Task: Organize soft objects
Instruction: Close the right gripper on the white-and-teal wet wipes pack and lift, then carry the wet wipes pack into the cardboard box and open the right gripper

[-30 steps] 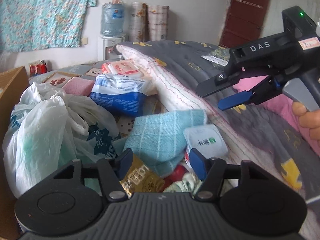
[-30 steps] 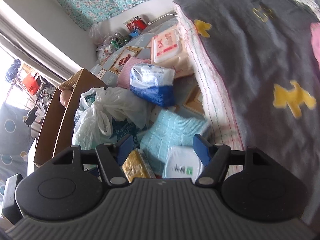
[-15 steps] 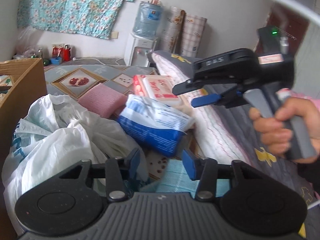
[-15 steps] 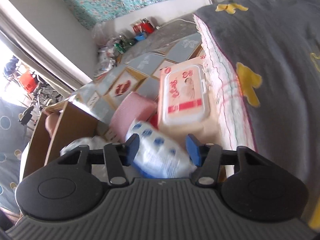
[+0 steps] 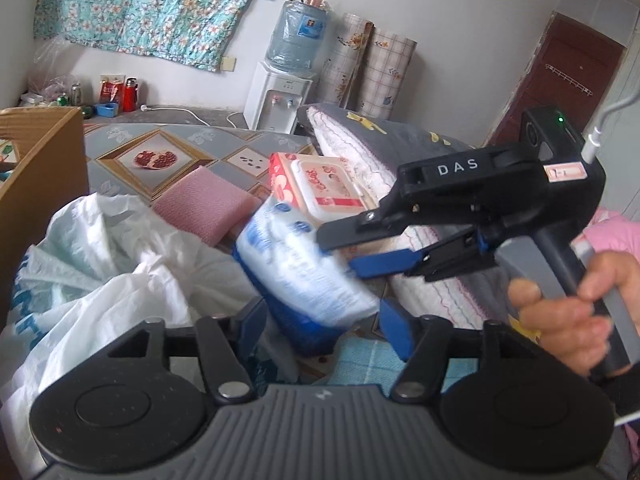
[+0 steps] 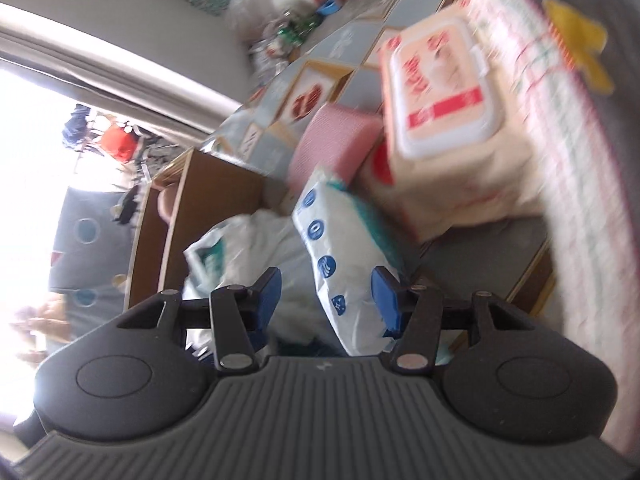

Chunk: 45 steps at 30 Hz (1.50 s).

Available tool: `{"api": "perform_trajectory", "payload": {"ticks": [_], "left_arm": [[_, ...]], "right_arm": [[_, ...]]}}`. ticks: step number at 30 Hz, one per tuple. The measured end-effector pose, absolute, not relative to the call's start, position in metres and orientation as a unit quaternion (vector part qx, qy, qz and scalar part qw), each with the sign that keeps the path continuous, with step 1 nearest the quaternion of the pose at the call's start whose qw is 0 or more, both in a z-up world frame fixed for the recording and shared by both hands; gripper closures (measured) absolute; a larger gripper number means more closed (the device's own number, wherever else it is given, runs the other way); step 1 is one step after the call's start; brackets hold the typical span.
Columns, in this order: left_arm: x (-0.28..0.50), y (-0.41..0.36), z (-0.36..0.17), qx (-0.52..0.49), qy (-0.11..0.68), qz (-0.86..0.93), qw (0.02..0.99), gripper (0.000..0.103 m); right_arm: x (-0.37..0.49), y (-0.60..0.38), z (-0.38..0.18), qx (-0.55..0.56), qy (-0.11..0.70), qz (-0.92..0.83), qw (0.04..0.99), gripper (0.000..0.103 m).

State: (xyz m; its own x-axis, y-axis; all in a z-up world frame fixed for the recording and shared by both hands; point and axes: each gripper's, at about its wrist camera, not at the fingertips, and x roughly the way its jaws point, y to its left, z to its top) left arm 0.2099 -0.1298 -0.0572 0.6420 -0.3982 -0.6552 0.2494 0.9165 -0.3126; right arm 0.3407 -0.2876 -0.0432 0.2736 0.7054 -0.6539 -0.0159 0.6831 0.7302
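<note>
The soft blue-and-white plastic tissue pack (image 5: 298,276) sits on the floor pile, leaning against the pink-and-white wet-wipes box (image 5: 320,184). Right gripper (image 5: 340,248) has its fingers spread around the pack's top end, not squeezing it. Left gripper (image 5: 320,316) hangs wide open just in front of the pack.

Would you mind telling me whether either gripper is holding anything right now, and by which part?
Nothing is clearly held. Both the left gripper and the right gripper stand open around the blue-and-white plastic pack, but motion blur hides any contact.
</note>
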Motion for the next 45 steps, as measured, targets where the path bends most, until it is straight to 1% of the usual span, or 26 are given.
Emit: {"api": "perform_trajectory", "payload": {"ticks": [4, 7, 10, 11, 13, 14, 17, 19, 20, 22, 24, 26, 30, 31, 33, 36, 37, 40, 43, 44, 45], "left_arm": [[0.219, -0.141, -0.061, -0.088, 0.391, -0.18, 0.898, 0.035], [0.229, -0.151, -0.065, -0.057, 0.401, -0.16, 0.9, 0.037], [0.236, -0.156, -0.07, -0.03, 0.414, -0.132, 0.9, 0.048], [0.238, -0.156, -0.071, -0.029, 0.422, -0.125, 0.898, 0.055], [0.241, -0.15, -0.073, -0.049, 0.431, -0.128, 0.892, 0.057], [0.242, -0.147, -0.072, -0.058, 0.433, -0.129, 0.89, 0.061], [0.239, -0.139, -0.071, -0.056, 0.429, -0.119, 0.894, 0.064], [0.239, -0.134, -0.071, -0.06, 0.433, -0.114, 0.892, 0.066], [0.239, -0.131, -0.07, -0.064, 0.435, -0.113, 0.891, 0.066], [0.239, -0.128, -0.07, -0.065, 0.438, -0.112, 0.89, 0.067], [0.239, -0.127, -0.071, -0.059, 0.439, -0.108, 0.89, 0.067], [0.241, -0.127, -0.072, -0.057, 0.443, -0.108, 0.888, 0.067], [0.243, -0.127, -0.07, -0.058, 0.44, -0.115, 0.889, 0.065], [0.244, -0.128, -0.069, -0.06, 0.439, -0.117, 0.889, 0.063], [0.247, -0.129, -0.067, -0.064, 0.438, -0.12, 0.889, 0.052], [0.253, -0.133, -0.067, -0.067, 0.441, -0.121, 0.887, 0.046], [0.256, -0.135, -0.067, -0.066, 0.444, -0.12, 0.886, 0.046], [0.267, -0.139, -0.072, -0.063, 0.454, -0.106, 0.883, 0.048], [0.272, -0.142, -0.074, -0.059, 0.453, -0.096, 0.885, 0.058], [0.272, -0.142, -0.074, -0.061, 0.452, -0.1, 0.885, 0.063], [0.272, -0.143, -0.073, -0.06, 0.449, -0.1, 0.886, 0.064]], "right_arm": [[0.341, -0.284, -0.049, 0.352, 0.553, 0.267, 0.706, 0.053], [0.343, -0.279, -0.051, 0.361, 0.552, 0.276, 0.699, 0.053], [0.344, -0.278, -0.049, 0.363, 0.551, 0.28, 0.697, 0.053], [0.346, -0.279, -0.048, 0.364, 0.551, 0.278, 0.698, 0.052], [0.348, -0.288, -0.048, 0.373, 0.547, 0.266, 0.701, 0.051], [0.349, -0.293, -0.052, 0.378, 0.546, 0.255, 0.703, 0.048], [0.354, -0.304, -0.07, 0.384, 0.563, 0.208, 0.702, 0.041], [0.36, -0.304, -0.089, 0.404, 0.581, 0.188, 0.681, 0.04], [0.361, -0.304, -0.097, 0.414, 0.588, 0.183, 0.67, 0.039], [0.366, -0.3, -0.111, 0.431, 0.595, 0.179, 0.654, 0.033], [0.371, -0.297, -0.118, 0.444, 0.594, 0.179, 0.646, 0.026], [0.374, -0.293, -0.121, 0.446, 0.593, 0.177, 0.646, 0.024], [0.374, -0.285, -0.117, 0.434, 0.589, 0.18, 0.658, 0.023], [0.374, -0.284, -0.117, 0.43, 0.59, 0.181, 0.659, 0.023], [0.375, -0.284, -0.118, 0.43, 0.593, 0.178, 0.657, 0.023], [0.377, -0.286, -0.118, 0.433, 0.595, 0.178, 0.654, 0.022], [0.378, -0.287, -0.118, 0.435, 0.595, 0.177, 0.652, 0.021], [0.379, -0.282, -0.124, 0.439, 0.597, 0.178, 0.648, 0.019], [0.376, -0.278, -0.121, 0.431, 0.59, 0.182, 0.659, 0.019], [0.375, -0.277, -0.118, 0.424, 0.588, 0.182, 0.664, 0.021], [0.373, -0.277, -0.114, 0.418, 0.586, 0.183, 0.67, 0.022]]}}
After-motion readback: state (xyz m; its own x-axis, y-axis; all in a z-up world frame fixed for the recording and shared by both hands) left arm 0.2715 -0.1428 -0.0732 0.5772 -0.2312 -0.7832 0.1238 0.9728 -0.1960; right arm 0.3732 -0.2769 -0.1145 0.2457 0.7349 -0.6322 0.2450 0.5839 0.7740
